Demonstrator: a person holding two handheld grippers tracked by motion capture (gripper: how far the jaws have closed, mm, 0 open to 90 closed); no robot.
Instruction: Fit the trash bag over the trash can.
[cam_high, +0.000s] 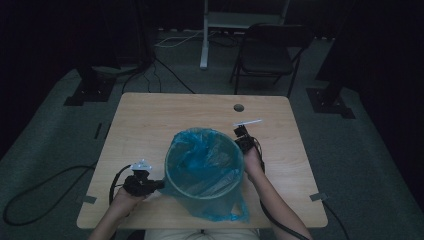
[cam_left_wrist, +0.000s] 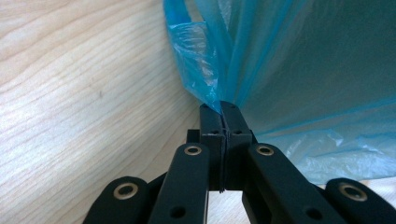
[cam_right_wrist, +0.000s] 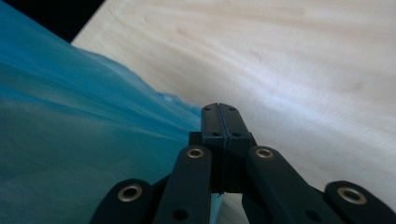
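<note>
A bin (cam_high: 204, 167) lined with a blue bag (cam_left_wrist: 299, 70) stands at the near middle of the desk (cam_high: 150, 120). The left gripper (cam_left_wrist: 219, 109) has its fingers pinching a fold of the bag. The right gripper (cam_right_wrist: 219, 112), beside the bag, has its fingers pressed together; whether they hold plastic I cannot tell.

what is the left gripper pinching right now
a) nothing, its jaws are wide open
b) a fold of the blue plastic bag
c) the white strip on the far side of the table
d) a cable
b: in the left gripper view the left gripper has its jaws closed together on a bunched fold of the blue plastic bag, and the high view shows it at the bag's left side.
</note>
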